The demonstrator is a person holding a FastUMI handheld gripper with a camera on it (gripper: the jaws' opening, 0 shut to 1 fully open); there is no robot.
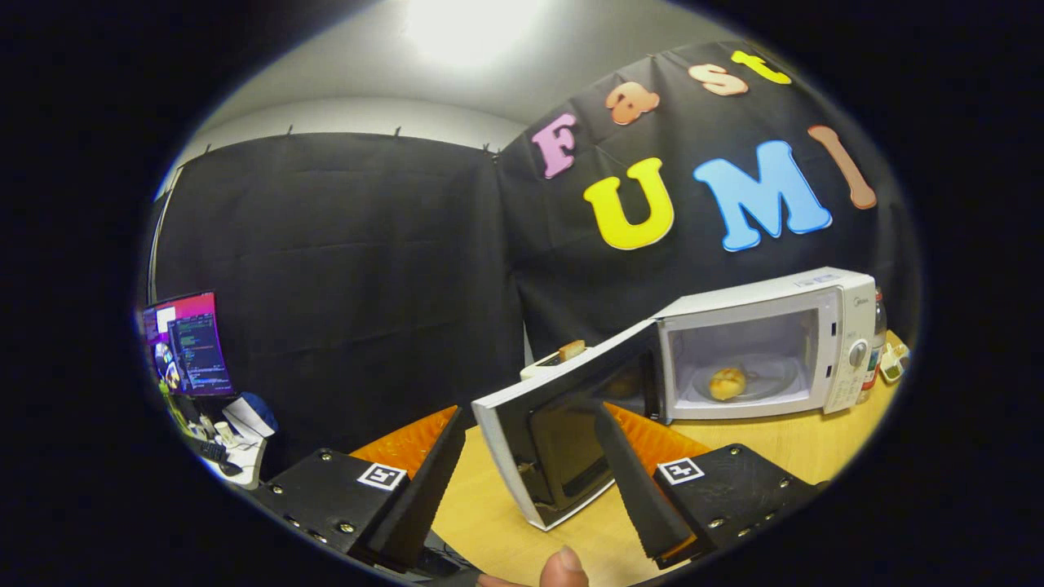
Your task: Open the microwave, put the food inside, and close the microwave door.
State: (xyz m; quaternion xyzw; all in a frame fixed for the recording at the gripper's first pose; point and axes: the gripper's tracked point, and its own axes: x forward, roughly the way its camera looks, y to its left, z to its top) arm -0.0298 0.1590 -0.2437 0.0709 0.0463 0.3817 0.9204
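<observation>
Microwave (767,346) stands on the wooden counter (506,522) with its door (563,432) swung wide open, the door's free edge lying between the fingers of the claw (530,481). The claw is released — fingers spread well apart, gripping nothing, though the right finger appears close against the door's inner face.

Contents: the food (727,383), a small round bun-like item, sits on the glass plate (754,385) inside the cavity. Loading appears complete; closing the door is judged the remaining step.

Recommendation: push the door near its free edge, not near the hinge, with the flat of one finger, and follow the door's arc so contact does not slip off. Press until the latch seats — a half-shut door would leave the task unfinished. Avoid shoving hard enough to slide the microwave along the counter.

A thumb tip (563,571) shows below the fingers.
</observation>
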